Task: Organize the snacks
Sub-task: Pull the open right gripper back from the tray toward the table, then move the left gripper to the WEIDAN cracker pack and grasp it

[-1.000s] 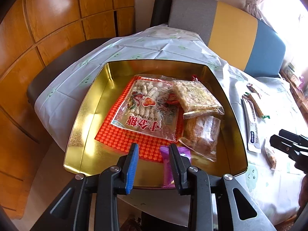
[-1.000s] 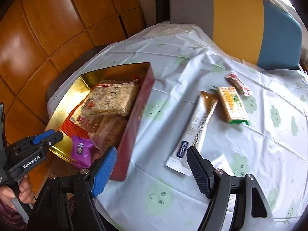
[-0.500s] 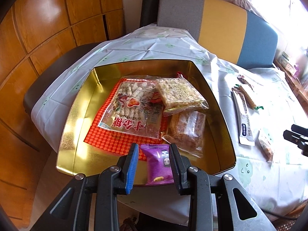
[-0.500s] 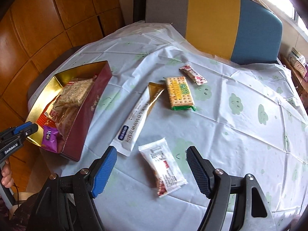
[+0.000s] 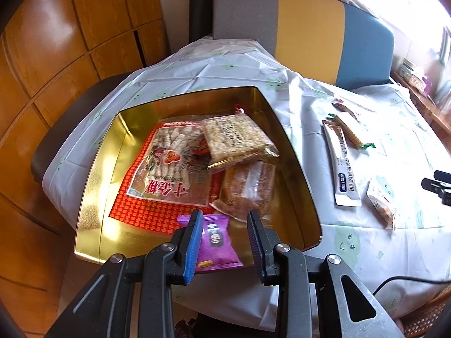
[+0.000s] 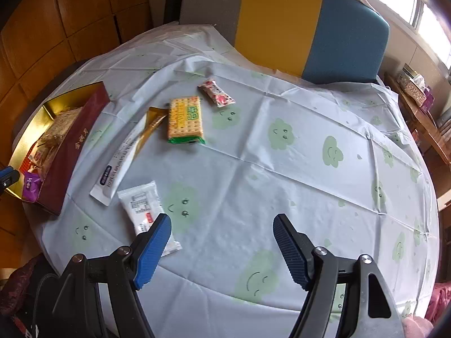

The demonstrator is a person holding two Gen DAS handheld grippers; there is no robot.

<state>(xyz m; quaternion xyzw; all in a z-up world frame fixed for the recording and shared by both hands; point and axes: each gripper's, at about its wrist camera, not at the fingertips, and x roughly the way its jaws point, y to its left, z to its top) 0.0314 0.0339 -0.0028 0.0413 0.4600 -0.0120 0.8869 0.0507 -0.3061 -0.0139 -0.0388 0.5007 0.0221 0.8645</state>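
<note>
- My left gripper point(image 5: 225, 239) hangs over the near edge of the gold tin point(image 5: 93, 174), jaws partly apart; the purple packet point(image 5: 215, 239) lies on the tin floor between them. I see a gap on the right side and cannot tell whether the left pad touches, so I read it as let go, lying in the tin.
- The tin also holds the big red-printed bag point(image 5: 169, 166), a pale cracker pack point(image 5: 234, 138) and a brown pack point(image 5: 249, 188) below it.
- My right gripper point(image 6: 222, 242) stands over the tablecloth point(image 6: 282, 169) with jaws wide apart and nothing between them.
- The relation that counts: the white packet point(image 6: 143, 211) lies just left of the right gripper's jaws, partly under the left finger, not in the gap. Its long axis runs from far-left to near-right, roughly along the way the fingers point.
- I judge the right hand is the nearer one for it; it needs to shift left so the packet's narrow width falls between the pads.
- Farther off to the left lie the long sachet point(image 6: 126, 152), the green-edged cracker pack point(image 6: 184, 121) and a small red-and-white bar point(image 6: 215, 93), all still outside the tin.
</note>
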